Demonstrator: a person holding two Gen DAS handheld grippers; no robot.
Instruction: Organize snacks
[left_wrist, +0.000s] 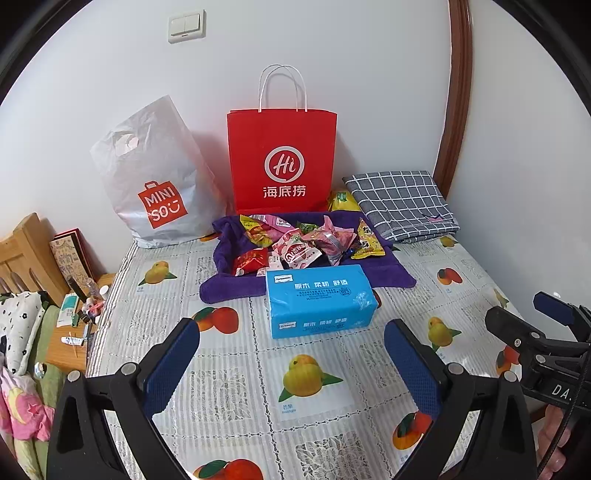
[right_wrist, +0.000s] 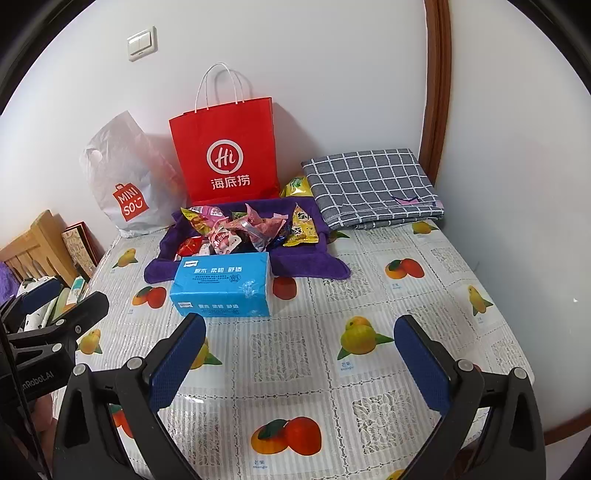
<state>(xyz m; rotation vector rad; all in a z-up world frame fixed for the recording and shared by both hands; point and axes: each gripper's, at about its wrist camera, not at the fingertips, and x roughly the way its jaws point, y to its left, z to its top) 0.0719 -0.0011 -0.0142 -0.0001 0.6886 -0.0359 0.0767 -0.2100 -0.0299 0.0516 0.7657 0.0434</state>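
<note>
Several snack packets (left_wrist: 299, 243) (right_wrist: 240, 229) lie heaped on a purple towel (left_wrist: 388, 275) (right_wrist: 306, 264) at the back of the table. A yellow-green packet (left_wrist: 341, 201) (right_wrist: 295, 186) sits behind the towel, beside the red paper bag (left_wrist: 282, 158) (right_wrist: 225, 151). A white plastic bag (left_wrist: 155, 177) (right_wrist: 125, 181) leans on the wall to the left. My left gripper (left_wrist: 291, 347) is open above the tablecloth, short of the blue tissue pack (left_wrist: 317, 301) (right_wrist: 223, 284). My right gripper (right_wrist: 299, 341) is open too, empty, to the right of the pack.
A folded grey checked cloth (left_wrist: 402, 203) (right_wrist: 373, 188) lies at the back right. The fruit-print tablecloth (left_wrist: 229, 387) (right_wrist: 369, 387) covers the table. A wooden stand with small toiletries (left_wrist: 77, 317) sits off the left edge. The wall runs close behind.
</note>
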